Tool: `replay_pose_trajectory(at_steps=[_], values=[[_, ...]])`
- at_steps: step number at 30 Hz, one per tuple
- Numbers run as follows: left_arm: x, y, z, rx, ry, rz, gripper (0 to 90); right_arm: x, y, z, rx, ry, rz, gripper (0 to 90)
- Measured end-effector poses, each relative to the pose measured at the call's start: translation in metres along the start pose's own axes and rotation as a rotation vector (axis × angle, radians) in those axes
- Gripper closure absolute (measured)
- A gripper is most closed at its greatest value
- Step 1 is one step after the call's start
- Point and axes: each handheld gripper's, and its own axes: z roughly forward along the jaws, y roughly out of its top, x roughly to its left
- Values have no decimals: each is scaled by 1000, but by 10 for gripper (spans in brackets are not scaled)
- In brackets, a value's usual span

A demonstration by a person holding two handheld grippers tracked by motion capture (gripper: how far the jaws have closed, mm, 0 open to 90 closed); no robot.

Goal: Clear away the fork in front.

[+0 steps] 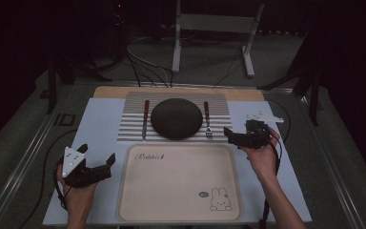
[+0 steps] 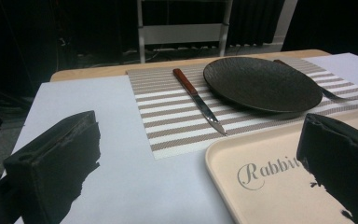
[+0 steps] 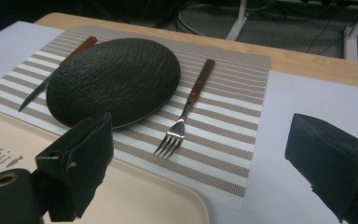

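A black round plate (image 1: 176,118) lies in the middle of a striped placemat (image 1: 133,129). A wooden-handled knife (image 1: 145,119) lies to its left and a fork (image 1: 208,119) to its right. In front of the mat sits a beige tray (image 1: 178,183) with "Rabbit" lettering, nothing on it. My left gripper (image 1: 96,153) hovers open over the white sheet, just left of the tray's far left corner. My right gripper (image 1: 230,135) is open beside the tray's far right corner, near the fork's tines (image 3: 168,144). Both hold nothing.
A white sheet (image 1: 100,124) covers the table under the mat and tray. The wooden table edge (image 1: 114,91) runs along the back. Behind it stand a metal frame (image 1: 214,28) and floor cables (image 1: 143,67). Bare sheet lies on both sides.
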Motion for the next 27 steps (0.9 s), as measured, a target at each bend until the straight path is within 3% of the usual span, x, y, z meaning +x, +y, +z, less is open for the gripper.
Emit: replay_pose_trajectory(at_steps=[13,27], values=[[0,0,0,1,-1,1,0,2,18,20,58,-5,-5,80],[0,0,1,0,-2,0,0,-4,37,45,128,-8,36,79]])
